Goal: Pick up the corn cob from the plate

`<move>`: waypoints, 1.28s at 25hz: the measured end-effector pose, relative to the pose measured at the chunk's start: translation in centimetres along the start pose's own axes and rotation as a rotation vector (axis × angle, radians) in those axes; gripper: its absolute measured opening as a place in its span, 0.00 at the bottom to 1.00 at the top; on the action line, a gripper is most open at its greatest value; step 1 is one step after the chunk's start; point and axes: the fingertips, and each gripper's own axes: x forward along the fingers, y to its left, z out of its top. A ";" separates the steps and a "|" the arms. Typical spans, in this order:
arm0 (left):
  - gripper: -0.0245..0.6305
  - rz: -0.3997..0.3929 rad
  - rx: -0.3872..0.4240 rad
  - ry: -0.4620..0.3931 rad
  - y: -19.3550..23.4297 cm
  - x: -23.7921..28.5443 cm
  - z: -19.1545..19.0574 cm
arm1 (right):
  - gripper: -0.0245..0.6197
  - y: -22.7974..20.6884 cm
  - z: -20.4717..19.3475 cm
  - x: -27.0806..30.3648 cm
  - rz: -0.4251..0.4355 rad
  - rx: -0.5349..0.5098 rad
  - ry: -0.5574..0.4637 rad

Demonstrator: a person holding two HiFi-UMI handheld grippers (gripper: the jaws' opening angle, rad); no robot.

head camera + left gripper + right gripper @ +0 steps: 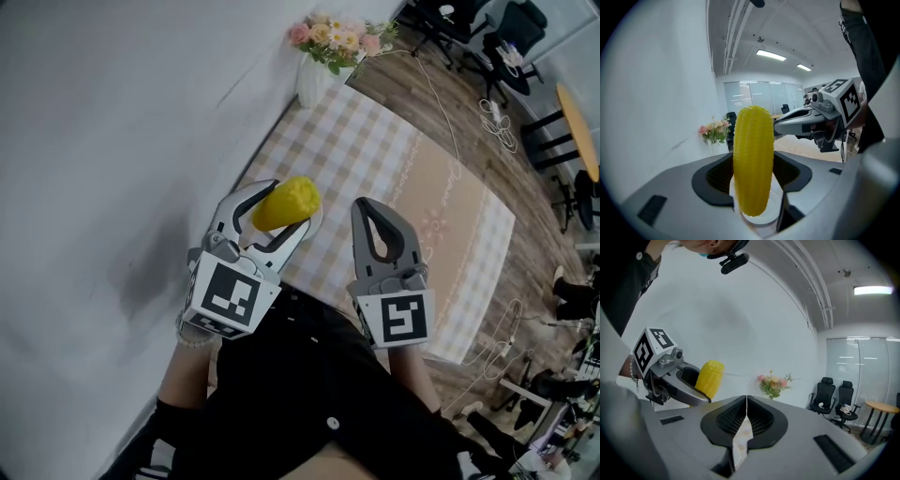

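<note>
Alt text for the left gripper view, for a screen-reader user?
The left gripper is shut on a yellow corn cob, which stands upright in the frame between its grey jaws. Behind it, the right gripper shows at the right, and pink flowers stand by a white wall.

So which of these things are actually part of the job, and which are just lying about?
Job: corn cob, gripped by the left gripper; plate below it.
Just about: right gripper, shut and empty; flower vase; checked tablecloth; office chairs.
</note>
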 end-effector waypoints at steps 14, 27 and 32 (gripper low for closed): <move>0.43 -0.003 -0.006 0.012 -0.6 0.5 -0.7 | 0.10 -0.5 -0.1 -0.2 -0.017 -0.013 -0.004; 0.43 -0.002 -0.003 0.017 -0.2 0.3 -0.7 | 0.10 0.0 -0.2 -0.3 -0.004 -0.024 0.005; 0.43 -0.010 -0.006 0.022 -0.2 0.3 -1.0 | 0.10 0.3 -0.3 -0.2 -0.002 -0.022 0.007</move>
